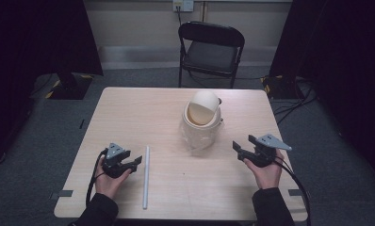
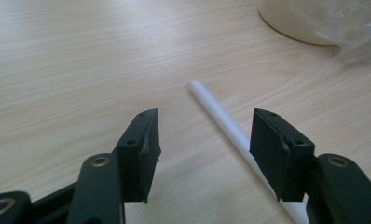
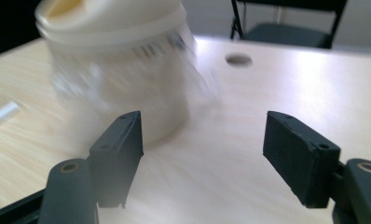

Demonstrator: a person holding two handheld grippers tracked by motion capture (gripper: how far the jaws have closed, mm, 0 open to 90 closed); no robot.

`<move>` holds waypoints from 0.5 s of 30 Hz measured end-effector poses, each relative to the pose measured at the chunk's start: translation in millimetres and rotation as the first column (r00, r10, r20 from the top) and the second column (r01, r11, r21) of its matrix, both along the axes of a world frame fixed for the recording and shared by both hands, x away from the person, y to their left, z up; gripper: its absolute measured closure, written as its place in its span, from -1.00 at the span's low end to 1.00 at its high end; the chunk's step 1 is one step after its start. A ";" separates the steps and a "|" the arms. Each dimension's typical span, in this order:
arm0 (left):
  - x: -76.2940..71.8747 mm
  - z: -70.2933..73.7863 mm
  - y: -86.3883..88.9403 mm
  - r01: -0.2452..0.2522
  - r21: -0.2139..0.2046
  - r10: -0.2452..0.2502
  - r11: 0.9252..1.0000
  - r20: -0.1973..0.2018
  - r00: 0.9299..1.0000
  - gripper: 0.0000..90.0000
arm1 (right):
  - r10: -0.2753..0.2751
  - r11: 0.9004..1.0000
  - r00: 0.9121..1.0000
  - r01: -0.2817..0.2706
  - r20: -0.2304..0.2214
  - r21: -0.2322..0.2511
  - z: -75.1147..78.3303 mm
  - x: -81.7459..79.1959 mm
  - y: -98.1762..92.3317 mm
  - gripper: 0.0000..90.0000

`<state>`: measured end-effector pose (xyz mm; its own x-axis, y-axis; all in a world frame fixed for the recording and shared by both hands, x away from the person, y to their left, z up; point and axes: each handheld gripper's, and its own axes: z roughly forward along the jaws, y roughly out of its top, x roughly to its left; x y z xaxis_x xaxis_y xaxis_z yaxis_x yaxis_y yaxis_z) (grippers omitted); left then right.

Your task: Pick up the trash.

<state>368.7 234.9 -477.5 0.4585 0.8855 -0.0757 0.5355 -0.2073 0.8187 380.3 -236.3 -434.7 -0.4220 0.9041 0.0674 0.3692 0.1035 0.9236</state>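
Note:
A small cream bin [image 1: 202, 115] with a tilted swing lid and a clear plastic liner stands on the wooden table [image 1: 129, 108], right of centre. A thin white tube [image 1: 146, 175] lies lengthwise on the table's left front. My left gripper [image 1: 137, 161] is open just left of the tube; in the left gripper view the tube [image 2: 221, 119] runs between the jaws toward the right one. My right gripper [image 1: 238, 149] is open to the right of the bin, empty; the bin [image 3: 118, 65] looms blurred ahead of its left jaw.
A black folding chair [image 1: 211, 49] stands behind the table's far edge. Cables [image 1: 294, 101] lie on the grey floor at right. A round hole [image 3: 238, 59] marks the tabletop past the bin. Dark curtains flank both sides.

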 end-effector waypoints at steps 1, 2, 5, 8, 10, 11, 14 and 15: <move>1.7 -0.6 -3.5 0.003 0.002 -0.003 1.000 -0.004 1.000 -0.05 | -0.013 1.000 1.000 0.013 -0.017 0.000 -7.3 -0.7 -4.4 -0.37; 3.2 -1.2 -6.6 0.010 0.005 -0.010 1.000 -0.007 1.000 -0.04 | -0.020 1.000 0.999 0.020 -0.032 -0.003 -14.3 -1.3 -8.9 -0.37; 7.3 -4.6 -14.0 0.015 0.000 -0.015 1.000 -0.024 1.000 0.01 | -0.043 0.999 0.994 0.040 -0.099 -0.033 -36.4 -1.5 -21.9 -0.36; 9.6 -9.1 -20.4 0.020 0.023 -0.019 1.000 -0.047 0.999 0.03 | -0.052 0.998 0.992 0.048 -0.116 -0.038 -43.0 -1.8 -26.0 -0.35; 10.5 -11.2 -23.2 0.027 0.033 -0.024 0.999 -0.066 0.998 0.05 | -0.050 0.998 0.991 0.045 -0.128 -0.045 -46.3 -1.8 -28.6 -0.35; 10.9 -12.2 -24.5 0.026 0.040 -0.023 0.999 -0.072 0.997 0.05 | -0.053 0.997 0.990 0.047 -0.131 -0.053 -46.8 -2.0 -29.2 -0.34; 12.1 -14.6 -27.2 0.028 0.071 -0.022 0.997 -0.095 0.995 0.12 | -0.053 0.998 0.991 0.047 -0.126 -0.052 -46.9 -2.5 -29.7 -0.34; 12.4 -15.4 -28.0 0.029 0.076 -0.021 0.997 -0.104 0.994 0.16 | -0.052 0.998 0.991 0.046 -0.125 -0.050 -46.9 -2.6 -29.6 -0.34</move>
